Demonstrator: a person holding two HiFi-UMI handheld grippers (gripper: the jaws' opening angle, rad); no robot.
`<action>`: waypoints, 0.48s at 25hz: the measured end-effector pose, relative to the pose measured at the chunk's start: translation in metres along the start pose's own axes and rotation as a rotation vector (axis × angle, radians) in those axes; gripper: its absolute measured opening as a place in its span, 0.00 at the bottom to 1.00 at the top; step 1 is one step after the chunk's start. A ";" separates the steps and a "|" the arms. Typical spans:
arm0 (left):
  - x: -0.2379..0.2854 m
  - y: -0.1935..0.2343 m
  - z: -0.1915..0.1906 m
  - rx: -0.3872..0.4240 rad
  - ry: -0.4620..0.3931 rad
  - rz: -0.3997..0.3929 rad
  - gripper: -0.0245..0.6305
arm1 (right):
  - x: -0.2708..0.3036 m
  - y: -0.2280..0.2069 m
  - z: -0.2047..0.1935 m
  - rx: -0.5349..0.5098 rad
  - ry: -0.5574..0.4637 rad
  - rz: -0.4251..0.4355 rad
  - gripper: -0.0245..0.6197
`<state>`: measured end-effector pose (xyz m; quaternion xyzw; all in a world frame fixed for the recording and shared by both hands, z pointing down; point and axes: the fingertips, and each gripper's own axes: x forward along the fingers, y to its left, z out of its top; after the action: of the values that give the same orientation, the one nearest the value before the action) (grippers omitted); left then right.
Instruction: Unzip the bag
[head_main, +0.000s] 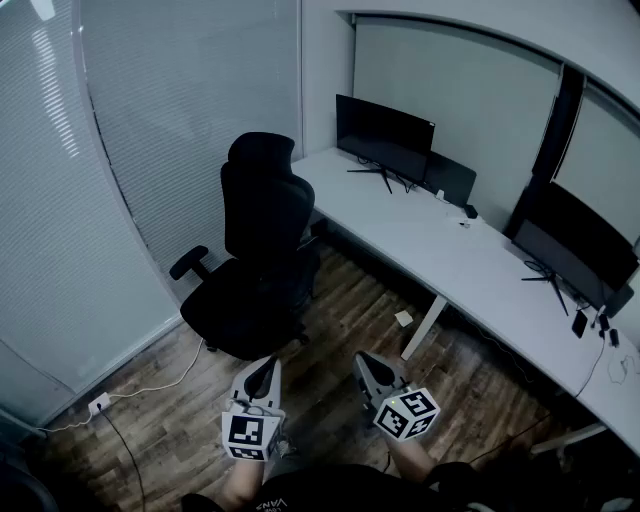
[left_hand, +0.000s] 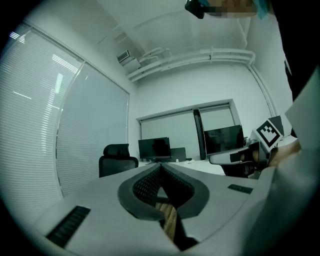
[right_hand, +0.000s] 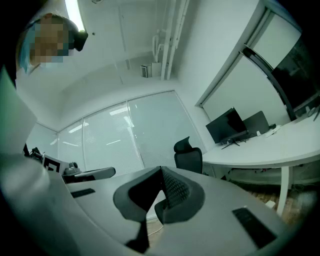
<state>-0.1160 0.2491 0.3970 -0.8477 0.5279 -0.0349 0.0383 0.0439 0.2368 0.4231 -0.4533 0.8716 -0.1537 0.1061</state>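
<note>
No bag shows in any view. In the head view both grippers are held low in front of the person, level, over the wooden floor. My left gripper (head_main: 266, 364) has its jaws closed tip to tip with nothing between them; in the left gripper view its pads (left_hand: 150, 182) meet at the front. My right gripper (head_main: 362, 358) is beside it, a little apart, and its jaws also meet at the tip (right_hand: 161, 169), empty. Each gripper's marker cube shows near the person's hands.
A black office chair (head_main: 262, 250) stands ahead on the wooden floor. A long white desk (head_main: 450, 250) runs along the right with two dark monitors (head_main: 385, 135) (head_main: 575, 245). A white power strip (head_main: 98, 404) and its cable lie at the left by the blinds.
</note>
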 end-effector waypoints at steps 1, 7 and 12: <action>0.002 -0.001 0.000 -0.002 -0.001 -0.005 0.07 | 0.001 -0.001 0.001 0.015 -0.002 0.010 0.10; 0.019 -0.003 -0.006 -0.060 0.040 -0.063 0.07 | 0.017 -0.009 -0.001 0.039 -0.004 0.021 0.11; 0.038 0.011 -0.020 -0.078 0.079 -0.089 0.08 | 0.042 -0.018 -0.009 0.045 0.024 -0.006 0.11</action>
<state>-0.1113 0.2090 0.4169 -0.8692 0.4917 -0.0492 -0.0170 0.0309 0.1942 0.4365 -0.4515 0.8678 -0.1790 0.1053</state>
